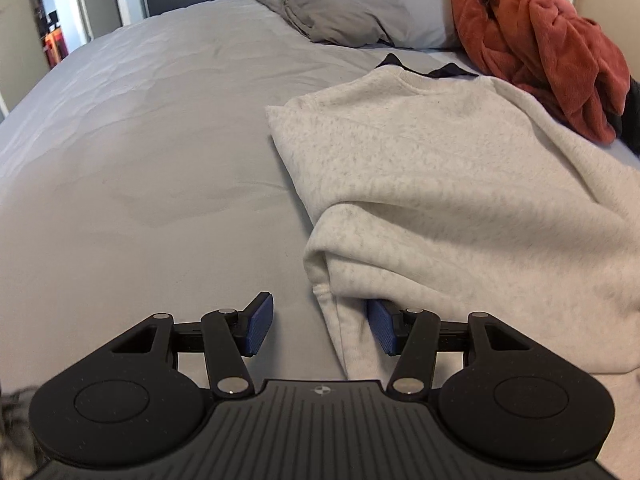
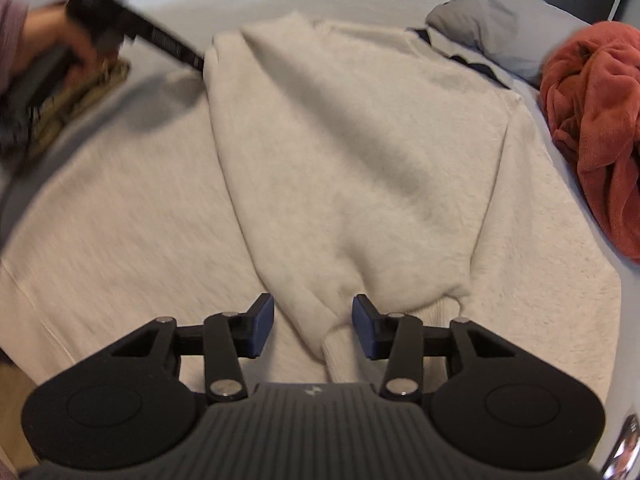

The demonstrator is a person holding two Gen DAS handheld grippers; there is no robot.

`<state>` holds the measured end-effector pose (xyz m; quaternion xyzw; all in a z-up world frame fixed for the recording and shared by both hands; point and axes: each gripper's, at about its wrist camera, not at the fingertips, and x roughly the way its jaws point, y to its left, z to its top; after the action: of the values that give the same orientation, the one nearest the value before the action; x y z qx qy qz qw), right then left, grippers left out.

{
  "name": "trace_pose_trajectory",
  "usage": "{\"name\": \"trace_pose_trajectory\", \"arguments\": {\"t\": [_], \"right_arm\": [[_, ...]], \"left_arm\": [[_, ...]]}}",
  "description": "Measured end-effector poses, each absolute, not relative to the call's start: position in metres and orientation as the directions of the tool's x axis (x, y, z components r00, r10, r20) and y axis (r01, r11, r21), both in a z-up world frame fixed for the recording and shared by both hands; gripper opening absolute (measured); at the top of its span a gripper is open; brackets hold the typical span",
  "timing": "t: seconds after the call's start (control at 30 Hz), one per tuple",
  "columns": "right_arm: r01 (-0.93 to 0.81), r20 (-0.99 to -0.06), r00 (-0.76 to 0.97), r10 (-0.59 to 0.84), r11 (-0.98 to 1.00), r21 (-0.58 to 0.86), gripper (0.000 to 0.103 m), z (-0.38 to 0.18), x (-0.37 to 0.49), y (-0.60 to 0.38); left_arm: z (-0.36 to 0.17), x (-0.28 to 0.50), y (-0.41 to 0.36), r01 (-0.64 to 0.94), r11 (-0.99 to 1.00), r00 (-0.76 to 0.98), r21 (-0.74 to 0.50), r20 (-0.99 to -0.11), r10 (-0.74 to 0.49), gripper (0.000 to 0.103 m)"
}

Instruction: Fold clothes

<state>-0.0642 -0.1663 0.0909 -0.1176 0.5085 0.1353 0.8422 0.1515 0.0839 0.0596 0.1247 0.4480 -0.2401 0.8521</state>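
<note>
A cream sweatshirt [image 1: 440, 168] lies on the grey bed [image 1: 140, 140], its left side folded in over the body. My left gripper [image 1: 322, 330] is open at the garment's near left edge. Its right pad [image 1: 382, 330] is tucked under the fold and its left pad stands clear over the sheet. In the right wrist view the sweatshirt [image 2: 340, 140] fills the middle, with a sleeve laid down its front. My right gripper [image 2: 314, 328] is open around the sleeve's ribbed cuff [image 2: 340, 354], which lies loose between the pads. A hand [image 2: 60, 36] holds the left gripper at the upper left.
A rust-red garment [image 1: 540, 40] is heaped at the far right by a grey pillow [image 1: 360, 4]. A dark garment [image 1: 448, 70] peeks out behind the sweatshirt's collar. An olive patterned cloth [image 2: 88, 84] lies under the hand. A doorway [image 1: 52, 28] is far left.
</note>
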Motion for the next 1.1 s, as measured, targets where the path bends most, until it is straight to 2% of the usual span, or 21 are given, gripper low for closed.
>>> {"name": "trace_pose_trajectory", "arguments": {"t": [0.03,0.1,0.13,0.17,0.2,0.3,0.47,0.57,0.73,0.93,1.1], "right_arm": [[-0.366,-0.893,0.439,0.103,0.928,-0.073,0.048,0.089,-0.065,-0.166],[-0.408,-0.895,0.438,0.086,0.906,-0.113,0.049,0.085,-0.068,-0.162],[-0.423,-0.895,0.441,0.062,0.894,-0.146,0.047,0.082,-0.069,-0.160],[-0.431,-0.896,0.442,0.033,0.884,-0.180,0.042,0.079,-0.069,-0.158],[-0.430,-0.896,0.444,0.008,0.879,-0.205,0.030,0.077,-0.067,-0.157],[-0.387,-0.899,0.437,0.006,0.904,-0.182,0.019,0.081,-0.059,-0.162],[-0.283,-0.895,0.441,0.074,0.957,-0.060,0.015,0.117,-0.056,-0.183],[-0.252,-0.881,0.432,0.193,0.964,0.087,0.014,0.150,-0.066,-0.192],[-0.367,-0.843,0.332,0.424,0.881,0.299,0.014,0.185,-0.093,-0.166],[-0.506,-0.817,0.169,0.551,0.760,0.408,0.013,0.179,-0.125,-0.088],[-0.544,-0.813,0.106,0.573,0.718,0.435,0.013,0.157,-0.134,-0.026]], "left_arm": [[0.058,0.154,0.085,0.528,0.849,0.476,-0.010,-0.825,-0.306,0.041],[0.056,0.159,0.085,0.548,0.836,0.457,-0.025,-0.828,-0.324,0.024],[0.057,0.161,0.084,0.560,0.828,0.447,-0.029,-0.830,-0.332,0.020],[0.058,0.163,0.084,0.567,0.823,0.437,-0.038,-0.833,-0.339,0.017],[0.060,0.164,0.084,0.565,0.824,0.435,-0.042,-0.834,-0.340,0.014],[0.067,0.164,0.091,0.560,0.827,0.432,-0.055,-0.832,-0.348,0.011],[0.073,0.161,0.102,0.519,0.850,0.445,-0.090,-0.821,-0.359,0.009],[0.075,0.161,0.107,0.487,0.865,0.445,-0.123,-0.817,-0.367,0.009],[0.073,0.169,0.124,0.393,0.887,0.417,-0.244,-0.812,-0.408,0.007],[0.073,0.176,0.134,0.337,0.887,0.400,-0.317,-0.804,-0.440,0.007],[0.072,0.182,0.138,0.292,0.888,0.394,-0.356,-0.801,-0.451,0.007]]}}
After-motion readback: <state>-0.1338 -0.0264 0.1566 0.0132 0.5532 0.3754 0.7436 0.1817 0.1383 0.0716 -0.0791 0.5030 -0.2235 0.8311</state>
